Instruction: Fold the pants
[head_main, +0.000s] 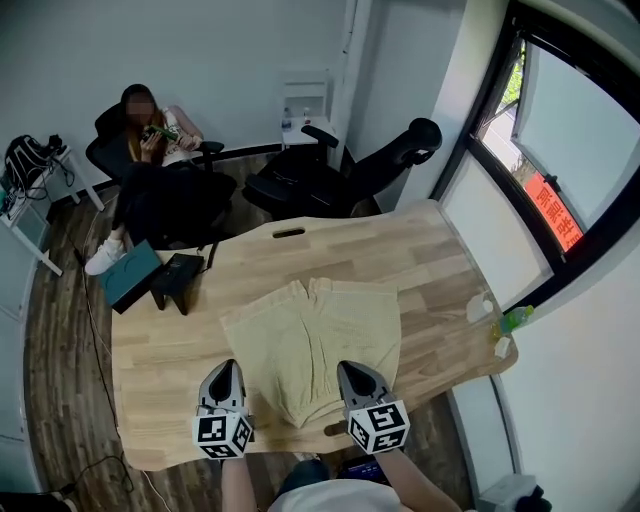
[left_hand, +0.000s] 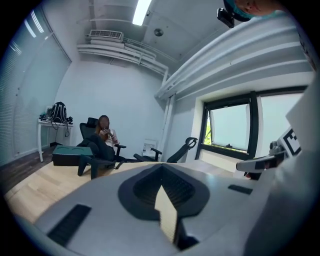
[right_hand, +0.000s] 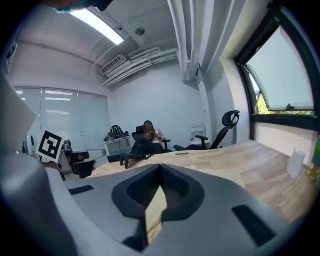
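Observation:
Beige pants (head_main: 315, 335) lie spread on the wooden table (head_main: 430, 260), with the narrow end toward the near edge. My left gripper (head_main: 228, 372) is at the pants' near left side and my right gripper (head_main: 353, 374) at the near right side. In the left gripper view the jaws (left_hand: 162, 192) are shut with a strip of beige cloth (left_hand: 167, 217) pinched between them. The right gripper view shows the same: shut jaws (right_hand: 159, 192) with a beige strip (right_hand: 154, 215) between them, and more of the pants (right_hand: 226, 172) on the table beyond.
A black stand (head_main: 180, 280) and a teal box (head_main: 130, 272) sit at the table's left edge. Small bottles (head_main: 505, 325) stand at the right edge. A person sits in a chair (head_main: 150, 150) beyond the table, beside an empty black office chair (head_main: 340, 180).

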